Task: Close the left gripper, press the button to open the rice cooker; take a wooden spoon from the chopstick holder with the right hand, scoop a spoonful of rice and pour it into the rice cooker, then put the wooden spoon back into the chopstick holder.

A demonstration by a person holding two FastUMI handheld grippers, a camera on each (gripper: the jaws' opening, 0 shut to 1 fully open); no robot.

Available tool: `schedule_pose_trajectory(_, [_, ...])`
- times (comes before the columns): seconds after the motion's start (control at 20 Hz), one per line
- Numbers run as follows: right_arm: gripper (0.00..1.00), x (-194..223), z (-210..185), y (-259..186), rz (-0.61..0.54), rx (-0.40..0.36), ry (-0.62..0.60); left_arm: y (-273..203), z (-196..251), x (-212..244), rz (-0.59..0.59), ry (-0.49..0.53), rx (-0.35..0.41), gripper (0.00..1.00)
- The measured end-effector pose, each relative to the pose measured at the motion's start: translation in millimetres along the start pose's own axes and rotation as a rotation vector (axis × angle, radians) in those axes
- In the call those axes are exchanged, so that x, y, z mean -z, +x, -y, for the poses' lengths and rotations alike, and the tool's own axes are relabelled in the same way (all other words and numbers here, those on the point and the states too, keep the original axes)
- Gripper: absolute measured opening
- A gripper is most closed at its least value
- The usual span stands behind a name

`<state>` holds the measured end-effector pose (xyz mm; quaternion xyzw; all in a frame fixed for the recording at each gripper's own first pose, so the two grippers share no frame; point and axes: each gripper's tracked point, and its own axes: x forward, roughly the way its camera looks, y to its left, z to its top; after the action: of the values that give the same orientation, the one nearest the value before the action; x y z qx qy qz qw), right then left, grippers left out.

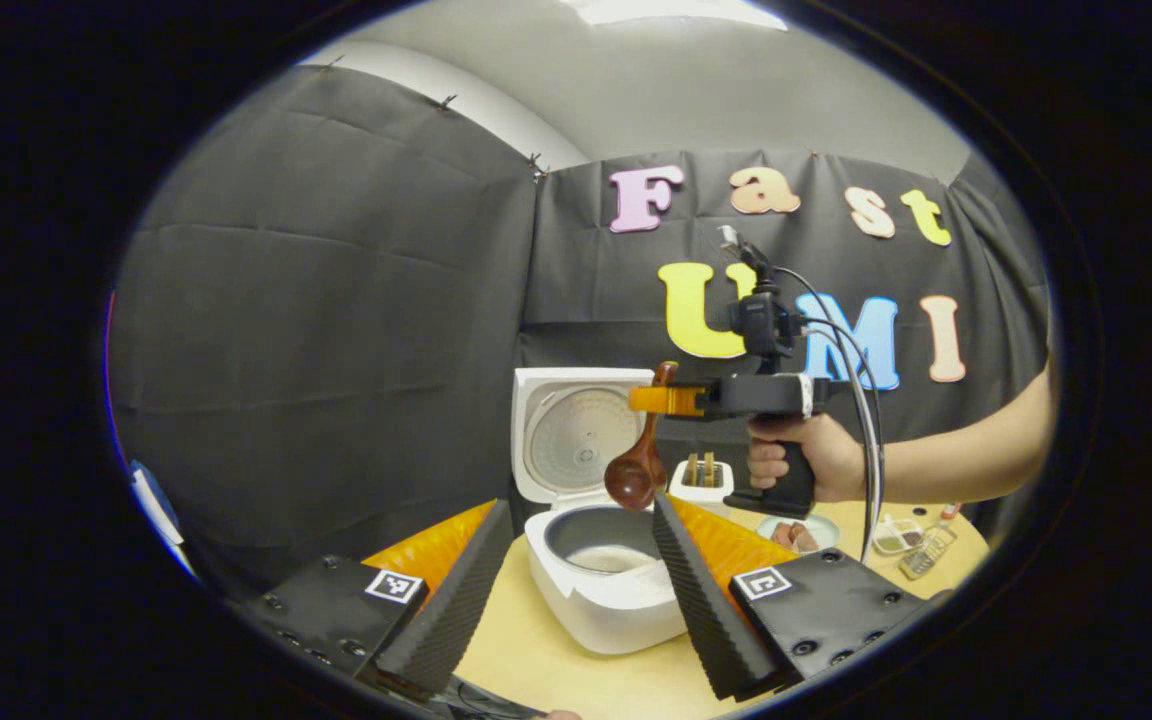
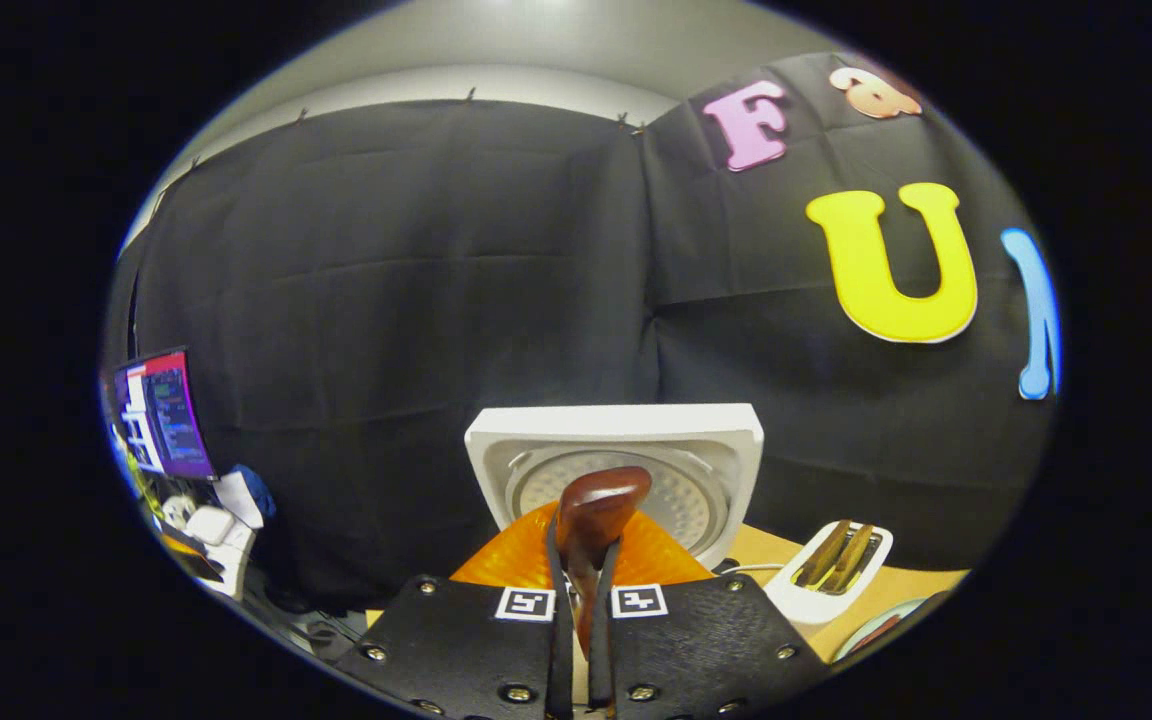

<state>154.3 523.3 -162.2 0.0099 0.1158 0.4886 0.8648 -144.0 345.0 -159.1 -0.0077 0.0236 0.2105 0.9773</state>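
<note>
Hanging bowl-down from the right tool (image 1: 658, 398), the wooden spoon (image 1: 639, 462) is pinched at its handle, with both fingers pressed on the wood as the right gripper view shows (image 2: 584, 560). Its long axis runs nearly upright, and the bowl of the spoon sits just above the back rim of the rice cooker (image 1: 601, 585), in front of the raised lid (image 1: 576, 432). Rice lies pale in the bottom of the inner pot, so the pour looks done or nearly so; whether any grains remain in the spoon I cannot tell. The chopstick holder (image 1: 702, 480) stands on the desk (image 1: 576, 670) just beside the cooker, to the right and below the spoon in the left gripper view, so the return is a short sideways carry, then a lowering along the spoon's own axis. The left tool (image 1: 568, 590) stands wide and holds nothing, low in front of the cooker, well away from the holder; the right hand (image 1: 806, 455) is the nearer one
</note>
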Motion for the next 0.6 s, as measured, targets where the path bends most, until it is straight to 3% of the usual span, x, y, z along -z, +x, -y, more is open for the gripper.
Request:
schedule_pose_trajectory(0.25, [0.06, -44.1, 41.1, -50.9, 0.107, 0.049, 0.342, -2.5, 22.8, -13.6, 0.019, -0.018, 0.046, 0.99])
schedule_pose_trajectory(0.6, [0.06, -57.6, 88.5, -128.7, 0.19, 0.123, 0.52, 5.1, 74.2, -28.5, 0.033, 0.018, 0.138, 0.97])
